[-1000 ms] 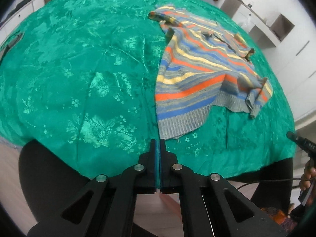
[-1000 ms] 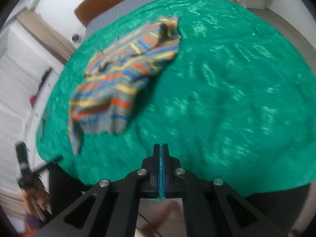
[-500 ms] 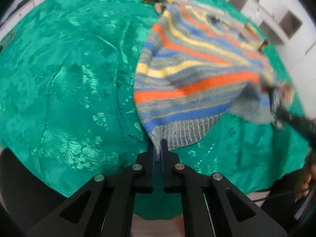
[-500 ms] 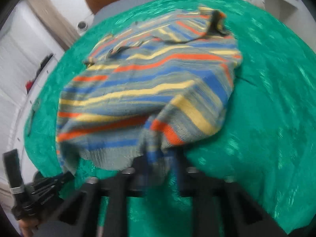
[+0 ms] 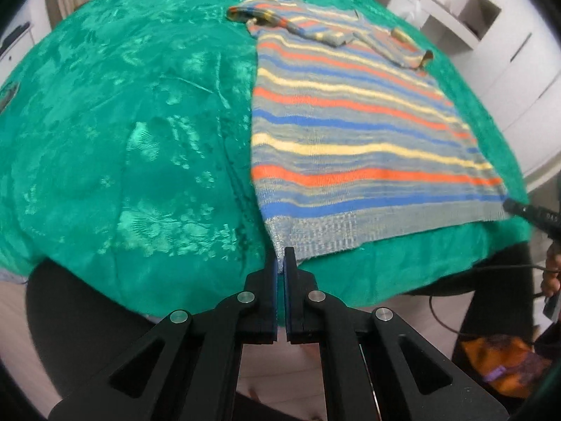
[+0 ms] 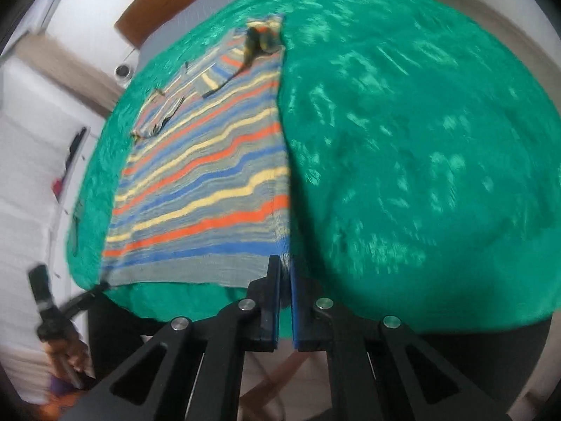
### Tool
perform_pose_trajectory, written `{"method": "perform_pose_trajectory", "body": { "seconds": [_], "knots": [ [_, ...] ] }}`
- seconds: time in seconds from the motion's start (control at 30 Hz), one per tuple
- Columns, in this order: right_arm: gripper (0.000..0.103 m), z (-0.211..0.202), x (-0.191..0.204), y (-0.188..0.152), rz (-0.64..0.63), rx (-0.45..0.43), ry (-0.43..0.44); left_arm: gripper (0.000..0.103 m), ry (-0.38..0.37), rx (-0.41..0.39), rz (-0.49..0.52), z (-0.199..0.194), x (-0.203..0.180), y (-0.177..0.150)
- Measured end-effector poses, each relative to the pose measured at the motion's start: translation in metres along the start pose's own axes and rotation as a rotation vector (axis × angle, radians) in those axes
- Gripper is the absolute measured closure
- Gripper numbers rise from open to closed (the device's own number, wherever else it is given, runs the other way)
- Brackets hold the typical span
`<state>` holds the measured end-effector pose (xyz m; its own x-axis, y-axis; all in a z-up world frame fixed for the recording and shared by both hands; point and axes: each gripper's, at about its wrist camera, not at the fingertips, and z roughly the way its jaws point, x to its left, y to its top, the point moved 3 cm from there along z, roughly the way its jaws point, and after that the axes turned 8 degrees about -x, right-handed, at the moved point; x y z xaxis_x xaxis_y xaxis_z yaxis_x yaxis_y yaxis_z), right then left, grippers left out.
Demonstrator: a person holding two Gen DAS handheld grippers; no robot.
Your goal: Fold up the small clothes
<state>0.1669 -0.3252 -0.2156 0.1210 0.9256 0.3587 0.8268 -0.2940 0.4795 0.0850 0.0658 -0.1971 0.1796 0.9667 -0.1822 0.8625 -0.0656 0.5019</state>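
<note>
Striped sweater point(image 5: 354, 133) flat on green cloth point(image 5: 140, 133) — left gripper point(image 5: 280, 258) and right gripper point(image 6: 285, 263) each pinching a hem corner

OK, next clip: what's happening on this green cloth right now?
A person holds a gripper in each hand and is laying out a striped knit sweater on a green patterned cloth. The left gripper is shut on one corner of the ribbed hem, the right gripper on the other. The body lies spread flat, with the sleeves bunched near the far end. No fold is made yet.
</note>
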Motion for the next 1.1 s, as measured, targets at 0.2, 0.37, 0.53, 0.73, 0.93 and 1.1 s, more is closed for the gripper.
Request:
{"method": "perform_pose_trajectory", "body": {
  "seconds": [0.2,0.37,0.53,0.73,0.93,1.1],
  "knots": [
    [0.099,-0.015,-0.024,-0.003,0.035,0.011,-0.062,0.103,0.051,-0.01,-0.092,-0.015,0.023,-0.006],
    [0.099,-0.022,-0.02,-0.017,0.041,0.034,-0.077,0.103,0.103,-0.004,-0.101,-0.025,0.033,-0.015],
    [0.099,0.031,-0.025,-0.028,0.033,0.078,-0.153,0.103,0.139,0.052,-0.127,0.011,0.033,-0.023],
    [0.091,0.025,-0.023,-0.02,0.045,0.071,-0.142,0.082,0.149,-0.062,-0.112,-0.012,0.028,-0.005],
    [0.067,-0.032,-0.01,0.036,-0.133,-0.048,-0.244,0.043,0.126,-0.195,-0.081,-0.026,0.008,0.036],
    [0.032,-0.048,0.053,0.117,-0.463,-0.182,-0.238,0.012,0.108,-0.356,0.007,-0.007,-0.026,0.07]
  ]
}}
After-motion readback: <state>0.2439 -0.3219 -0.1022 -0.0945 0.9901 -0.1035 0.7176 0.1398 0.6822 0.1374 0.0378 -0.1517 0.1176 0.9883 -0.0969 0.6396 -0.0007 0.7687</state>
